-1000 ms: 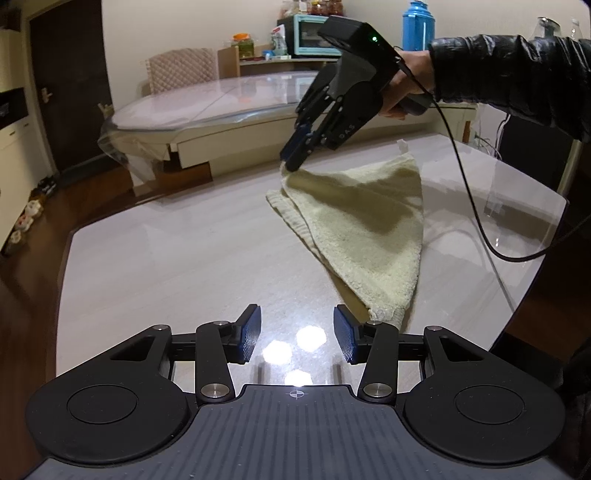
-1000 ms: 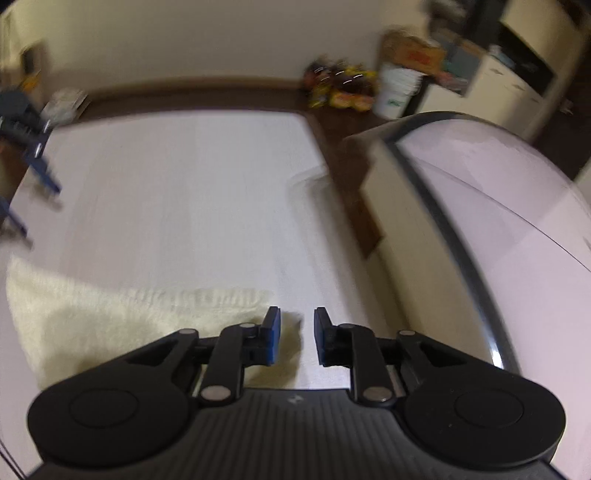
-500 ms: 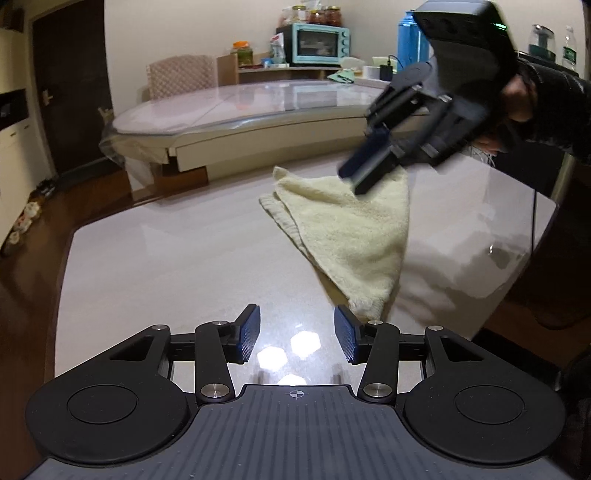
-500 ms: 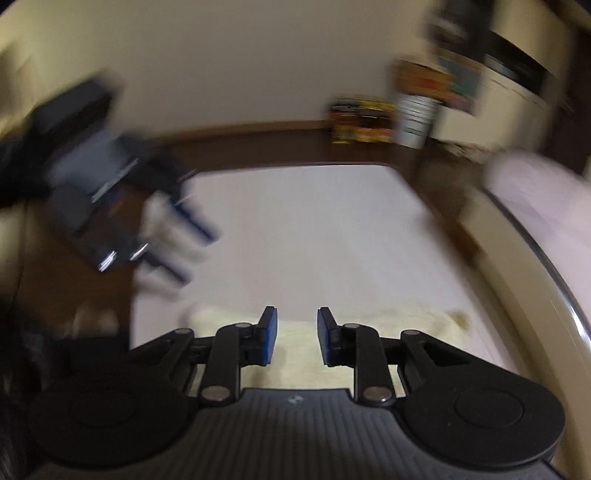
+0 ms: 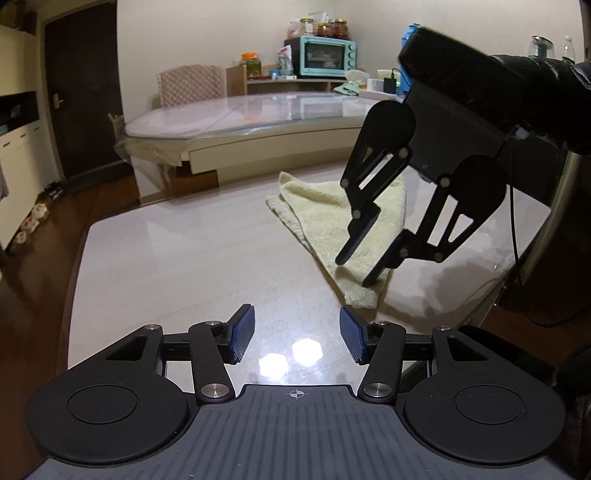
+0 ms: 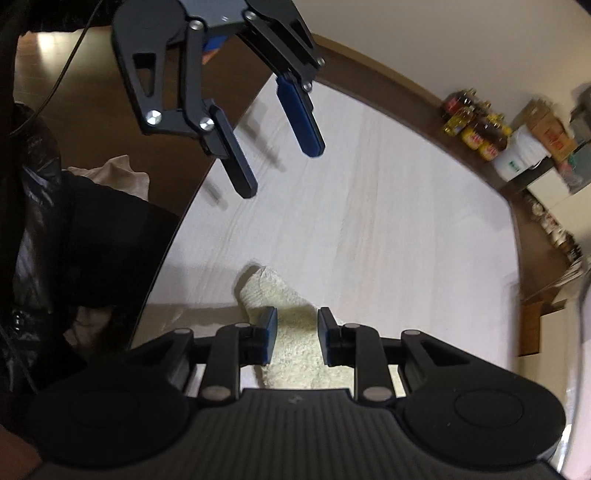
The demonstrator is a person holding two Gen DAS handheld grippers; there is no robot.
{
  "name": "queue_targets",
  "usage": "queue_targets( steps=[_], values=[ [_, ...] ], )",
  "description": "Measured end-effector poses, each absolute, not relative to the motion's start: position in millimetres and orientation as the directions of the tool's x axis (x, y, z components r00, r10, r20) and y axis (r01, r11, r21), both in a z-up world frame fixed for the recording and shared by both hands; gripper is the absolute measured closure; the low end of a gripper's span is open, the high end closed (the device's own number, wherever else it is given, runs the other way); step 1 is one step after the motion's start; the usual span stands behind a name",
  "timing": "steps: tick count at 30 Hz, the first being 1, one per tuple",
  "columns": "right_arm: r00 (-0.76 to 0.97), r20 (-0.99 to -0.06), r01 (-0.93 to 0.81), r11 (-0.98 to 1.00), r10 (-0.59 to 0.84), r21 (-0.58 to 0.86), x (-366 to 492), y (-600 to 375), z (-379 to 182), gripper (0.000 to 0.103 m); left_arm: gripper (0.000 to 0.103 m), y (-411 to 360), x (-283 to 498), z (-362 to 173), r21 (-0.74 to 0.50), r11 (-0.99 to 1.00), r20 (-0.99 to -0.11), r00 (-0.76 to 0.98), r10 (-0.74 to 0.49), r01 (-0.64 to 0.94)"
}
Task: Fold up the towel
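Right gripper (image 5: 356, 273) tilted steeply down over the towel's (image 5: 332, 218) near tip, jaws narrowly apart, empty, left gripper (image 5: 297, 334) low over the table (image 5: 184, 258), jaws opening, empty.

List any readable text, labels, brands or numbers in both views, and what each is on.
No text is legible in either view.
bottles: the yellow and red labels are too blurred to read.
cardboard box: the red print is unreadable.
white bucket: the green mark is too small to read.
jars: the labels are too small to read.
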State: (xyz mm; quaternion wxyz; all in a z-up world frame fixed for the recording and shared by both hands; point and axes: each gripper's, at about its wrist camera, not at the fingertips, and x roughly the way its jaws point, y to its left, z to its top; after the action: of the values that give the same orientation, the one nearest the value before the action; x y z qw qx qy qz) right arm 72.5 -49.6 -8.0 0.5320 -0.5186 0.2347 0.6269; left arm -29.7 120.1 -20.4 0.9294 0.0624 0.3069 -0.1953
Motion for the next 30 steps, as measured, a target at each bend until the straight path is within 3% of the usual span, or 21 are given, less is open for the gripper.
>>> queue_targets(
  steps=[4,19,22,24,30],
  values=[
    [0.078,-0.905,-0.931,-0.293,0.418,-0.216,75,-49,-10,0.096,0.047,122,-29,-22,-0.007,0.916,-0.594,0.735,-0.326,0.401],
    [0.062,-0.853,-0.992,-0.066,0.518,-0.112,66,-94,-7,0.092,0.046,105,-18,-17,0.013,0.887,-0.59,0.72,-0.366,0.462],
    [0.091,-0.789,-0.996,0.074,0.608,-0.058,81,-115,7,0.09,0.046,98,-12,-15,0.018,0.878,-0.585,0.717,-0.379,0.478],
    [0.184,-0.732,-0.963,0.27,0.656,0.0,105,-142,16,0.086,0.046,91,-4,-13,0.019,0.868,-0.583,0.71,-0.394,0.497],
    [0.467,-0.653,-0.647,0.734,0.596,0.206,176,-244,17,0.082,0.046,59,18,-13,0.03,0.813,-0.595,0.664,-0.453,0.581]
  ],
)
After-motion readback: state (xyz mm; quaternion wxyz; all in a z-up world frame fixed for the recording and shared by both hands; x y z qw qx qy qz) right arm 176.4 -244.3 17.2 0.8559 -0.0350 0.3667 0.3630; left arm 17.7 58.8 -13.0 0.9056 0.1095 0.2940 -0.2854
